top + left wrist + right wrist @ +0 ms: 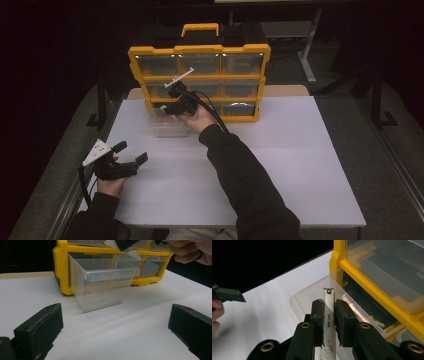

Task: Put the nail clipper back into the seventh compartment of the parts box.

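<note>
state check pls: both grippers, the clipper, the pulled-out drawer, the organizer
Right hand-held gripper: shut on the nail clipper, above the clear drawer.
Nail clipper: clamped between the jaws, tip pointing toward the drawer.
Clear drawer: pulled out of the organizer's bottom-left slot, resting on the table; contents cannot be told.
Yellow organizer: upright, other drawers pushed in.
Left hand-held gripper: open, holding nothing, low over the white table.

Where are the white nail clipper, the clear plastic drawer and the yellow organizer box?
white nail clipper [329, 315], right gripper view, on its printed lever.
clear plastic drawer [105, 287], left gripper view, on its front wall.
yellow organizer box [200, 49], high view, on its top frame bar.
</note>
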The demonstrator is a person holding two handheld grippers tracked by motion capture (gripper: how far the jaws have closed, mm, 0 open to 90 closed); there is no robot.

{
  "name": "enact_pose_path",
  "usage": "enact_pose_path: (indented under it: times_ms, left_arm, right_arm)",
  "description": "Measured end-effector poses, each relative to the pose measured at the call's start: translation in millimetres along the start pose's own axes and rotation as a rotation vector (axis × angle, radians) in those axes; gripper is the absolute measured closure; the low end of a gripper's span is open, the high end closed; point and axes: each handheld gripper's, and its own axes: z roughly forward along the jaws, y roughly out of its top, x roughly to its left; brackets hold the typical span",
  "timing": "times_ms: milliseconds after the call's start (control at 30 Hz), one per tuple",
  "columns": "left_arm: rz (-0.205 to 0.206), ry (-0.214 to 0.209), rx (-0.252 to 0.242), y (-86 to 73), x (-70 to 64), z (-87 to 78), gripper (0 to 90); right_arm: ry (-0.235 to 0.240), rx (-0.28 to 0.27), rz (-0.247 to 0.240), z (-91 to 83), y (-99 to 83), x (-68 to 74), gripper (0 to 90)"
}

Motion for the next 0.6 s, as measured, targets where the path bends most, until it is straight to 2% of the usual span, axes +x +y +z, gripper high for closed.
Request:
enact_pose_path:
  times_ms: [133, 233, 300, 333, 367, 467, 500, 600]
  left_arm:
    - [-0.005, 0.002, -0.003, 0.0, 1.0, 0.8, 0.0]
    - [-0.004, -0.001, -0.001, -0.1, 0.9, 0.6, 0.0]
    - [-0.005, -0.003, -0.001, -0.1, 0.2, 0.8, 0.0]
    - [-0.004, -0.003, 0.001, -0.2, 0.1, 0.8, 0.0]
    - [-0.002, -0.004, 0.002, -0.2, 0.1, 0.9, 0.0]
    - [-0.004, -0.003, 0.000, -0.1, 0.0, 0.9, 0.0]
    - [-0.003, -0.002, 0.001, -0.1, 0.2, 0.9, 0.0]
    - [-0.002, -0.003, 0.002, -0.2, 0.2, 1.0, 0.0]
  right_arm:
    - [-0.013, 0.006, -0.004, 8.2, 1.4, 0.8, 75.9]
    - [0.000, 0.022, -0.013, 12.8, 1.1, 1.7, 74.0]
    - [0.004, 0.020, -0.015, 14.0, 0.2, 3.2, 63.1]
    - [0.004, 0.020, -0.015, 14.0, 0.2, 3.2, 63.1]
    - [-0.001, 0.024, -0.010, 13.4, 0.2, 4.3, 58.6]
    - [0.000, 0.028, -0.019, 9.3, -1.1, 5.2, 41.8]
    - [0.000, 0.028, -0.019, 9.3, -1.1, 5.2, 41.8]
    - [-0.008, 0.025, -0.012, 4.4, -2.3, 5.9, 28.0]
